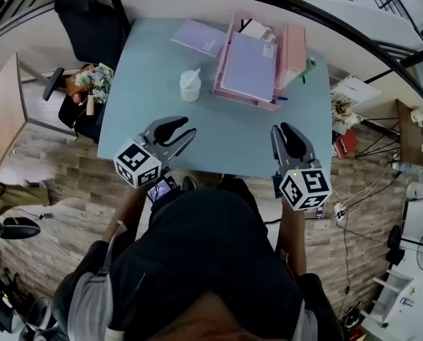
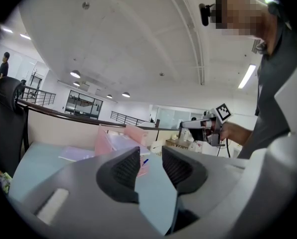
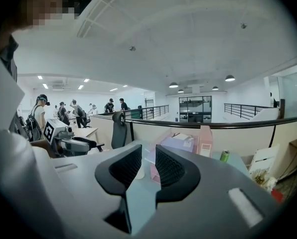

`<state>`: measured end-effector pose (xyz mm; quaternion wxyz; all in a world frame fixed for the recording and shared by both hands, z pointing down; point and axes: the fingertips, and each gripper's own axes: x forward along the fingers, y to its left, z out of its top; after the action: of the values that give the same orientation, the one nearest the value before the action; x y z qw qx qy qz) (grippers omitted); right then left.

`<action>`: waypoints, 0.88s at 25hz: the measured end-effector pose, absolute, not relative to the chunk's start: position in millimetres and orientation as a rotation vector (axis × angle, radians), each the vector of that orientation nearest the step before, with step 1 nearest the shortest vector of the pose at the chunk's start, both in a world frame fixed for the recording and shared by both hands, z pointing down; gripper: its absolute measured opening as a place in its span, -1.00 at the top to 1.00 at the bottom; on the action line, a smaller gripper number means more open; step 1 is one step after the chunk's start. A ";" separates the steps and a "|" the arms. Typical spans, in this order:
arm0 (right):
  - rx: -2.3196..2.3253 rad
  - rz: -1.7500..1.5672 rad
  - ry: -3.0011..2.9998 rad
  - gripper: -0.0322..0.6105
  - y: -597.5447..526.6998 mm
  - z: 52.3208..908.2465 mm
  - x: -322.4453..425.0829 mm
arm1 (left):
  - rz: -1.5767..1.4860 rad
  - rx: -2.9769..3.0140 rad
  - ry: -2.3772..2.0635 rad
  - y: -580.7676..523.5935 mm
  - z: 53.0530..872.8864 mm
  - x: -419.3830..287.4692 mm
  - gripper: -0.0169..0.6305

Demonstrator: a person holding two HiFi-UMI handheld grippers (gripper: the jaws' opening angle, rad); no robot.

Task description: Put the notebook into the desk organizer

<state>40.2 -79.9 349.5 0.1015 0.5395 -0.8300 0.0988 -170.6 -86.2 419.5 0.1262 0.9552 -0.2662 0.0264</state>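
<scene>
Your left hand-held gripper (image 1: 188,128) is low over the near edge of the tabletop (image 1: 144,105). Jaws parted, clear gap, only pale blue-green surface showing between the ribbed pads. Released, empty.

Your right hand-held gripper (image 1: 282,128) is level with it on the other side, also above the near edge. Its jaws stand closer together, with a narrow slot between them and nothing caught there. Released as well. Both point toward the far side of the tabletop, well apart from each other.

Ahead of the left one: a small white cup (image 1: 190,85), upright, with something thin standing in it that is too small to name.

Beyond the cup, near the far edge: the notebook (image 1: 199,37). Lavender cover, lying flat on the tabletop, turned at an angle. It is just beside the left side of the desk organizer (image 1: 294,48), not in it, and well apart from both sets of jaws.

Desk organizer: pink, on the far right part of the tabletop, ahead of your right hand.
- A broad lavender cover (image 1: 248,66) lies across its front; it may be a second notebook or a folder, but the view does not settle it.
- White papers (image 1: 257,29) sit at its back.
- A blue pen (image 1: 279,98) is at its near right corner.
- A green can (image 1: 309,66) stands just beside its right side.

Off the tabletop: a black office chair (image 1: 91,23) at the far left corner, and wood-plank floor (image 1: 69,183) below.
</scene>
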 end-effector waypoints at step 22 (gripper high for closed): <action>1.423 0.503 -2.525 0.65 -179.6 398.3 76.2 | 0.130 2.653 -0.877 -164.0 452.0 -122.3 0.40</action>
<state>76.2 -179.6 398.3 0.0998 0.4815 -0.8540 0.1703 -122.3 -164.0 452.0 0.1712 0.9345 -0.3087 0.0460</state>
